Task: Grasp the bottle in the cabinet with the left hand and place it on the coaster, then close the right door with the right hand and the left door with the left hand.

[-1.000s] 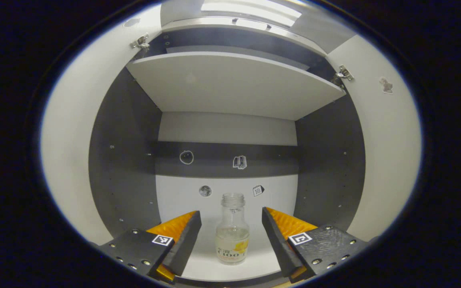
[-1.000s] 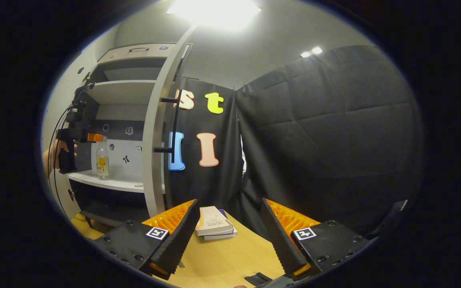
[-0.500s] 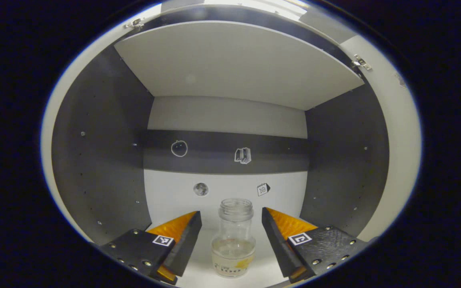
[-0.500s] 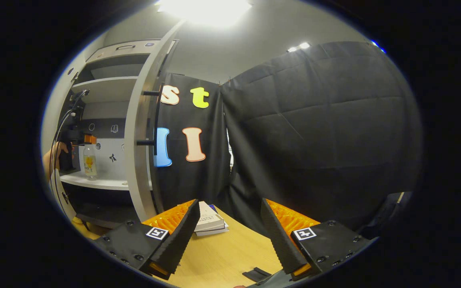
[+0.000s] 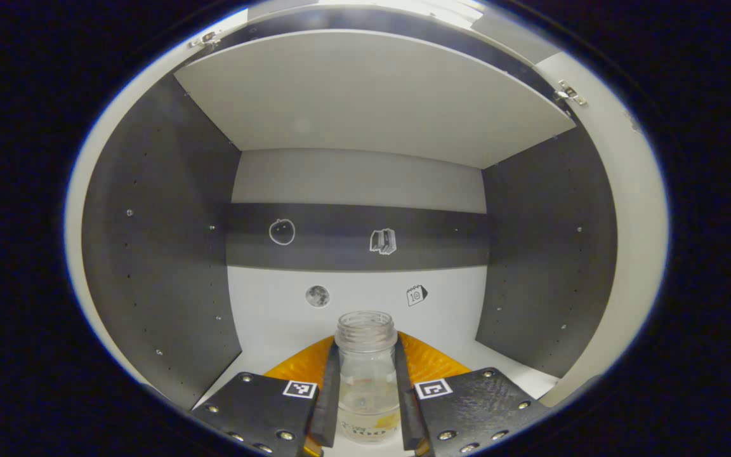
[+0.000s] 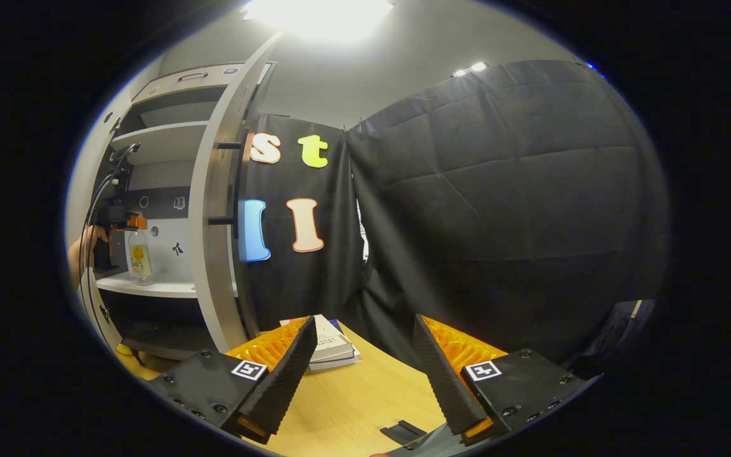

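A clear glass bottle [image 5: 366,381] with a little liquid and a yellow label stands on the white cabinet shelf [image 5: 505,368]. My left gripper [image 5: 366,346] is shut on it, with one finger pressed against each side just under the open neck. The right gripper view shows the same bottle [image 6: 139,254] far off at the left, with the left gripper [image 6: 125,222] and a hand [image 6: 83,247] at it. The right cabinet door [image 6: 213,209] stands open, edge-on, with a dark bar handle [image 6: 237,184]. My right gripper [image 6: 362,327] is open over the wooden table [image 6: 346,406], holding nothing.
Another shelf board [image 5: 365,95] sits close above the bottle, and dark side walls [image 5: 162,254] close in the compartment. A small stack of books [image 6: 334,346] lies on the table near the door's foot. A flat black object [image 6: 405,431] lies by my right fingers.
My left gripper moved in around the bottle and its fingers shut on the bottle's sides. The right gripper view swung slightly, the cabinet sliding left; that gripper stayed open.
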The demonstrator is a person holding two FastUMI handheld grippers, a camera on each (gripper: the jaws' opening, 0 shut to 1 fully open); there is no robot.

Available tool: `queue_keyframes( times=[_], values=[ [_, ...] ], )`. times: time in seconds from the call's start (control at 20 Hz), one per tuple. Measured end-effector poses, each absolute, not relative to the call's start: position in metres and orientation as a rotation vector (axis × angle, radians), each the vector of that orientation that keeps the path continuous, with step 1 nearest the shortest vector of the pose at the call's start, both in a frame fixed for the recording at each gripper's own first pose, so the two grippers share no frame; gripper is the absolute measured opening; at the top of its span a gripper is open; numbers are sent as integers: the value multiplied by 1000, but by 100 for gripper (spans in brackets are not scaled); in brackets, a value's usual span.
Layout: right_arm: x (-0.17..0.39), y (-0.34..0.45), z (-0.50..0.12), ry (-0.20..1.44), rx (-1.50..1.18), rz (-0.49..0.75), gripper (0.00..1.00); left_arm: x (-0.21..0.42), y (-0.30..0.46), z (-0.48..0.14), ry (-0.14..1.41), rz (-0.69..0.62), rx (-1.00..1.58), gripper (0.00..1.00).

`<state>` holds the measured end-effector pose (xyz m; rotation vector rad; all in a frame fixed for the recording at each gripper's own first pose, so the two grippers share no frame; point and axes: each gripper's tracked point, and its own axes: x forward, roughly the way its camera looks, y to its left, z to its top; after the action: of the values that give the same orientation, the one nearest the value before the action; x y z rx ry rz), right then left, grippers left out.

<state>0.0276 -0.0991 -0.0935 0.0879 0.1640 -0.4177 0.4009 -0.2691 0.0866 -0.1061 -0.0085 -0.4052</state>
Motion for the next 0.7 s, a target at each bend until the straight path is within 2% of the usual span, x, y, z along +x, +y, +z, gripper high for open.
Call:
queue_keyframes(
  times=[0.35,0.7],
  values=[
    [21,-105,-85,144,77,-323,98,346,-251,105,-63,-395,-91,41],
    [10,-103,-86,149,73,-202,96,286,-229,90,-27,-376,-138,41]
  ],
)
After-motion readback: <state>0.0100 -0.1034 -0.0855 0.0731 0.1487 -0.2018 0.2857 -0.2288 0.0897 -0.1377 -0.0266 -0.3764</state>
